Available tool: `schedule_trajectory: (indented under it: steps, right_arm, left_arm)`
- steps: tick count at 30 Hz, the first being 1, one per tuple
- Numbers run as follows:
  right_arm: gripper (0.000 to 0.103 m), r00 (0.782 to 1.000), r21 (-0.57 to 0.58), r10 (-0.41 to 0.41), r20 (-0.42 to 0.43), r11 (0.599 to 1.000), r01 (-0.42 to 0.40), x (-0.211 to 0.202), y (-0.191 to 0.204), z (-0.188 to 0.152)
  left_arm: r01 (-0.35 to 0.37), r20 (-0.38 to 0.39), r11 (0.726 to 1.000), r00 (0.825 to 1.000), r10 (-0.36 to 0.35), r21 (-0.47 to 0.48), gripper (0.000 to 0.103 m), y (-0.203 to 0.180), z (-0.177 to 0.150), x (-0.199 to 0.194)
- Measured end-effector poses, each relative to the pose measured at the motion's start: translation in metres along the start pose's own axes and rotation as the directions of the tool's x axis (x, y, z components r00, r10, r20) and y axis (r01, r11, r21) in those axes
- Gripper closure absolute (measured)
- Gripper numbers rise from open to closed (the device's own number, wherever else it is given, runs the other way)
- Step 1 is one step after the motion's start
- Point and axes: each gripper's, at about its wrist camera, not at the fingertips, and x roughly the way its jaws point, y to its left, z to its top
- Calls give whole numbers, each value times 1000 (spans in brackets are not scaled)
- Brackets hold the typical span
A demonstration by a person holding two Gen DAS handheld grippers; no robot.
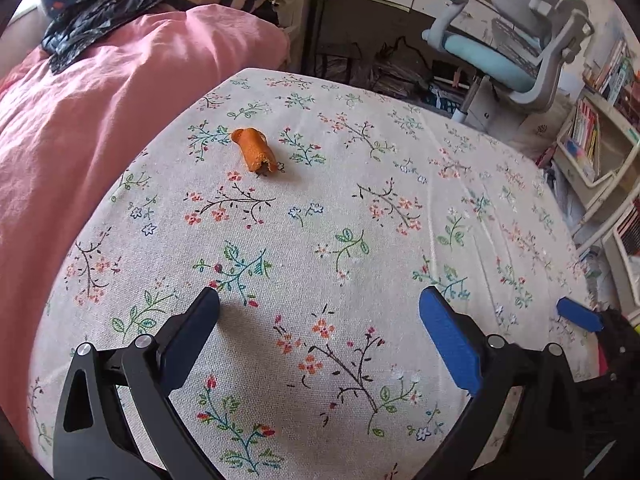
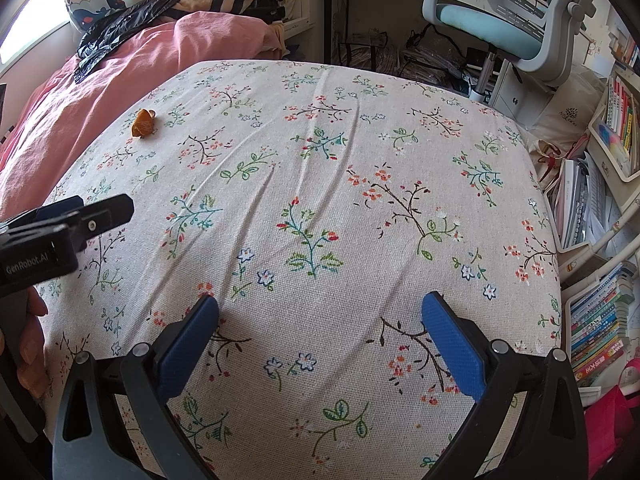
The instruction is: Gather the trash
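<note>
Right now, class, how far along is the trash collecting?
Nothing looks collected yet. The orange peel lies on the floral sheet, apart from both tongs. The left tongs and right tongs are open and empty. Left: grab the peel and bag it, perhaps in the black bag.

Left gripper (image 1: 320, 300): jaws spread wide, nothing between the blue pads, pointing forward and down. Seen from the right wrist view it enters from the left edge (image 2: 80, 216), held by a hand (image 2: 28, 344) low at that edge. Right gripper (image 2: 320, 304): jaws likewise wide apart, empty, pointing forward.
</note>
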Motion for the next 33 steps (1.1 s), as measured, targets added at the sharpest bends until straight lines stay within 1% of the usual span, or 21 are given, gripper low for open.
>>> schedule_trajectory:
  steps: [3, 5, 6, 8, 11, 12, 14, 17, 18, 22, 23, 24, 25, 26, 27, 29, 30, 33]
  right_arm:
    - [6, 1000, 0, 0, 0, 1000, 0, 0, 0, 0]
    - [6, 1000, 0, 0, 0, 1000, 0, 0, 0, 0]
    - [6, 1000, 0, 0, 0, 1000, 0, 0, 0, 0]
    - [6, 1000, 0, 0, 0, 1000, 0, 0, -1, 0]
    - [6, 1000, 0, 0, 0, 1000, 0, 0, -1, 0]
    - [6, 1000, 0, -1, 0, 1000, 1, 0, -1, 0]
    - [6, 1000, 0, 0, 0, 1000, 0, 0, 0, 0]
    - [6, 1000, 0, 1, -1, 1000, -1, 0, -1, 0]
    - [6, 1000, 0, 0, -1, 1000, 0, 0, -2, 0]
    - [6, 1000, 1, 0, -1, 1000, 0, 0, -1, 0]
    - [6, 1000, 2, -1, -1, 1000, 1, 0, -2, 0]
    - [6, 1000, 11, -6, -3, 1000, 6, -1, -2, 0]
    - [6, 1000, 17, -11, -7, 1000, 12, -2, -1, -2]
    - [6, 1000, 25, -15, -20, 1000, 15, -4, -2, -4]
    - [6, 999, 30, -18, -28, 999, 18, -5, -1, -6]
    - [6, 999, 20, -12, -45, 1000, 13, -6, -1, -7]
    - [6, 999, 8, -1, -51, 1000, 2, -8, -2, -9]
    - [6, 999, -23, 18, -50, 1000, -20, -12, -5, -16]
  left_arm:
    - [97, 26, 991, 995, -95, -91, 7, 6, 7, -1]
    - [138, 41, 983, 990, -134, -123, 7, 5, 15, -1]
    - [133, 53, 983, 990, -127, -129, 7, 4, 20, -1]
    - [105, 86, 984, 992, -93, -146, 7, 5, 32, -1]
    - [32, 91, 988, 996, -18, -148, 7, 7, 48, 9]
    - [0, 84, 990, 996, 12, -142, 7, 7, 53, 15]
    - [-43, 59, 989, 997, 51, -139, 7, 10, 60, 29]
    - [-86, 12, 987, 996, 88, -134, 16, 13, 66, 49]
    - [-108, 27, 988, 993, 112, -113, 17, 10, 67, 51]
    - [-169, 28, 985, 985, 170, -34, 24, -3, 76, 65]
    - [-165, 31, 986, 986, 166, -26, 33, -5, 78, 66]
    - [-154, 36, 988, 987, 154, -18, 52, -6, 79, 66]
    - [-125, 39, 992, 991, 126, -4, 62, -9, 80, 66]
    - [-92, 33, 996, 995, 92, 11, 81, -11, 79, 66]
    - [-65, 26, 998, 998, 64, 24, 90, -14, 77, 66]
    - [48, -5, 999, 999, -47, 23, 102, -18, 72, 67]
    - [93, -10, 995, 996, -93, 22, 102, -21, 68, 65]
    - [195, -3, 978, 981, -196, 78, 102, -36, 51, 52]
